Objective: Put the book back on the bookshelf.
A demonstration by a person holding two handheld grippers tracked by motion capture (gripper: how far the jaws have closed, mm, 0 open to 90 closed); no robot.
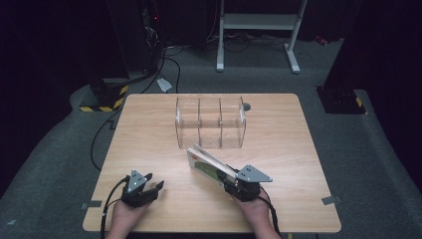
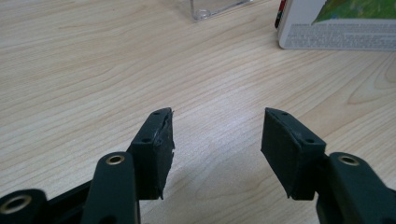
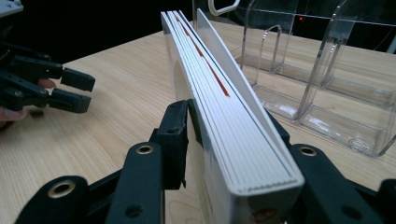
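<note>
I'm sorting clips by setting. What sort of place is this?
Probably a lab or recording studio: a lone wooden table on grey carpet, black surroundings, loose cables and a metal stand behind.

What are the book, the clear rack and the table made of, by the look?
Book: paper, glossy card cover; stacked white page edges show. Rack: clear hard plastic, probably acrylic; see-through walls with bright edges. Table: light wood or wood-look laminate, matte; printed-looking grain.

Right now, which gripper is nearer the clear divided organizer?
Right. The right gripper, shut on the book, sits just in front of the clear organizer, with the book's far end close to its front wall. The left gripper is open, farther back toward the table's near-left.
</note>
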